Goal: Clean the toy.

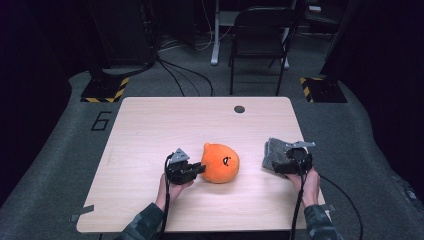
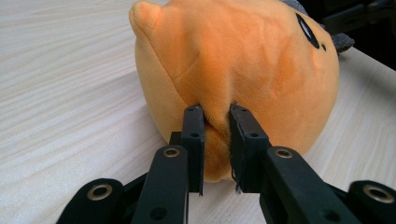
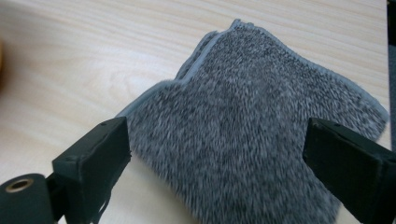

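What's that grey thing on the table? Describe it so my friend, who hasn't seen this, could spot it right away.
Start at the light wooden table and go to its right side, near the person's right hand. There lies a folded grey cloth, flat, between the wide-open jaws of the right gripper. Unlike the round orange plush toy in the middle, it is flat, speckled grey, with a pale stitched edge.

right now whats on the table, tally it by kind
orange plush toy: 1, pinched by the left gripper
grey folded cloth: 1, with the right gripper open over it
grippers: 2
total: 4, all on or over the wooden table
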`<act>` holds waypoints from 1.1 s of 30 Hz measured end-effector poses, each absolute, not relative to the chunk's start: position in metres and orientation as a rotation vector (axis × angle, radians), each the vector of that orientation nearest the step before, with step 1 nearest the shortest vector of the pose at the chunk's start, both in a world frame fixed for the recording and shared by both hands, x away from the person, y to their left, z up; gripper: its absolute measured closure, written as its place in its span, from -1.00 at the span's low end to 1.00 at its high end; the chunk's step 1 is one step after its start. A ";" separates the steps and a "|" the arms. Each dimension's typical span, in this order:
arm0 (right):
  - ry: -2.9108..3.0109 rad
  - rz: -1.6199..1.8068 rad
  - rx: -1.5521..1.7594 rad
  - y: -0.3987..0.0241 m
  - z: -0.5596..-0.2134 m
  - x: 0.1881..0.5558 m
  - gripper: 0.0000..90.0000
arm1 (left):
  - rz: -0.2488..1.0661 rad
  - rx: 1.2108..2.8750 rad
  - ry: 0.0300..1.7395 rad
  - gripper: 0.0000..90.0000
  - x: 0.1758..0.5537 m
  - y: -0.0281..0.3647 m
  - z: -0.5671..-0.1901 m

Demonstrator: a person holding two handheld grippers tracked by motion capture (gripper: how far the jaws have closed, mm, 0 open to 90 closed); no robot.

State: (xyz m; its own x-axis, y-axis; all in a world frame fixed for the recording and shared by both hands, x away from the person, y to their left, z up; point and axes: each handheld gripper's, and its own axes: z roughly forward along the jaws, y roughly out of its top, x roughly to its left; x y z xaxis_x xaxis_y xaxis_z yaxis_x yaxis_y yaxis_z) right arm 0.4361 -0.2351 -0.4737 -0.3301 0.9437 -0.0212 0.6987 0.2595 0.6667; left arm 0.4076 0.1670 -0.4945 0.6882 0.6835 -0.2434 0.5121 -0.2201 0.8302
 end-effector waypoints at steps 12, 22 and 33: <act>2.054 0.735 1.635 -0.240 -0.500 0.476 -0.83 | 0.225 1.875 0.917 0.72 0.407 0.167 -0.495; 2.059 0.734 1.673 -0.244 -0.508 0.475 -0.32 | 0.231 1.884 0.896 0.72 0.406 0.168 -0.495; 2.025 0.840 1.660 -0.251 -0.505 0.469 0.67 | 0.243 1.874 0.895 0.73 0.405 0.166 -0.495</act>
